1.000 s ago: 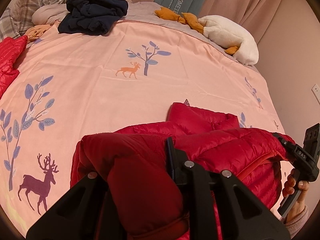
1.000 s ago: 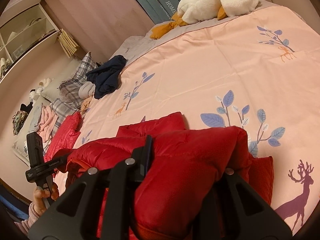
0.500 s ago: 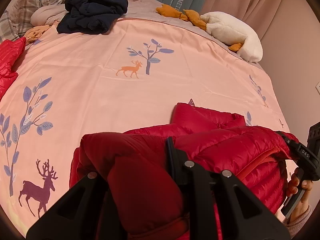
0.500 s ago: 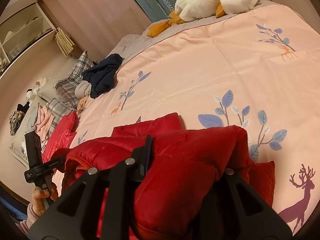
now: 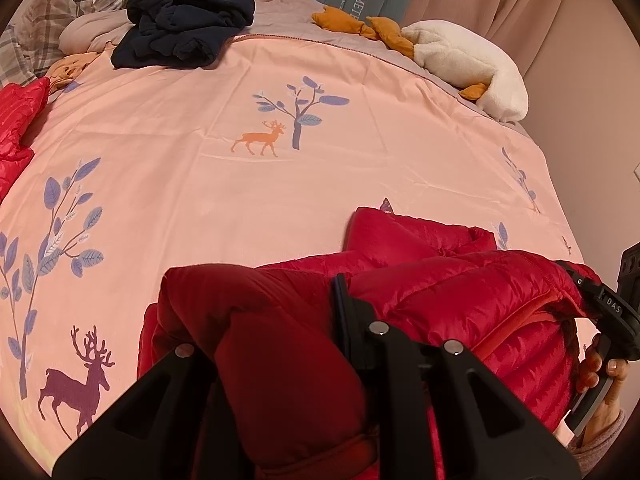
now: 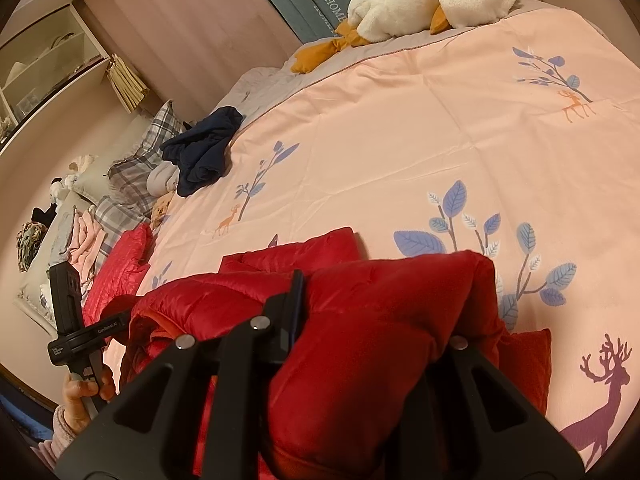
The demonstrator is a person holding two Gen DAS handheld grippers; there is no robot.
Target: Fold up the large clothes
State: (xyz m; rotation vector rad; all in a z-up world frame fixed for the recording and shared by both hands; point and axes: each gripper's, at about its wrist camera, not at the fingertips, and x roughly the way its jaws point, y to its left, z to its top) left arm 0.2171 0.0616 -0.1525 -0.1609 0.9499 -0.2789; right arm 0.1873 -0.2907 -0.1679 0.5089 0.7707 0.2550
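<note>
A red puffer jacket [image 5: 460, 292] lies bunched at the near edge of the pink bedspread [image 5: 280, 184]; it also shows in the right wrist view [image 6: 380, 304]. My left gripper [image 5: 276, 344] is shut on a thick fold of the jacket at its left end. My right gripper [image 6: 380, 344] is shut on a fold at its right end. Both hold the near edge lifted a little above the bed. A folded part [image 5: 404, 228] lies flat beyond. The right gripper shows at the right of the left wrist view [image 5: 612, 312], the left gripper at the left of the right wrist view [image 6: 76, 320].
A dark navy garment [image 5: 184, 32] lies at the far left of the bed. A white plush goose [image 5: 468, 64] lies at the far right. Another red jacket [image 5: 16, 120] and plaid pillows [image 5: 44, 20] sit at the left edge. Shelves [image 6: 36, 64] stand beyond.
Both grippers have moved slightly forward over the bed with the jacket still held; the jacket's shape is nearly unchanged.
</note>
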